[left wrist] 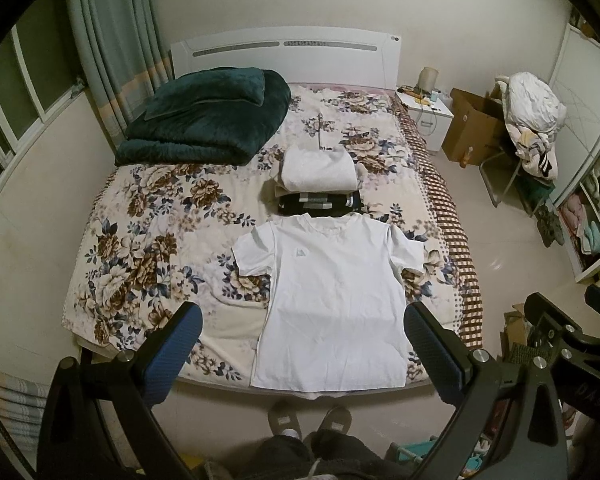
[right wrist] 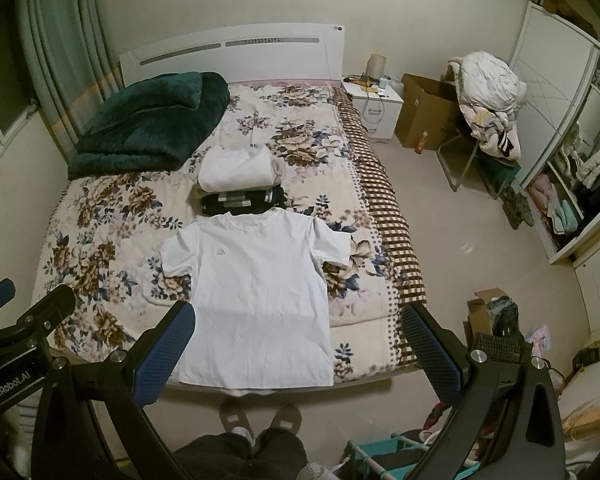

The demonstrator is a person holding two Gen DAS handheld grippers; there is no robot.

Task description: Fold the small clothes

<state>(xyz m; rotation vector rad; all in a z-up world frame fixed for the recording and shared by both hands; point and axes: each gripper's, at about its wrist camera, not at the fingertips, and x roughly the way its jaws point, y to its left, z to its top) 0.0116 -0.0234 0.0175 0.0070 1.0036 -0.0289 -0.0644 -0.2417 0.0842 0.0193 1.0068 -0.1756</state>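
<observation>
Both tongs, left tongs (left wrist: 302, 344) and right tongs (right wrist: 298, 344), hang above the bed's (left wrist: 148, 216) foot edge, spread wide apart, gripping nothing. White T-shirt (left wrist: 332, 300) lies flat at that edge, its collar touching the folded stack (left wrist: 318, 184) behind.

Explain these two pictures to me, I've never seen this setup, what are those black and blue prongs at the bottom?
Those prongs are two hand-held claws, each carrying its own wide-angle camera. One picture looks along the left claw, the other along the right claw. Both are open and hold nothing. A person stands at the foot of a floral-quilted bed. On it lie a flat white short-sleeved T-shirt, beyond it a small stack of folded clothes, and a folded dark green blanket.
</observation>
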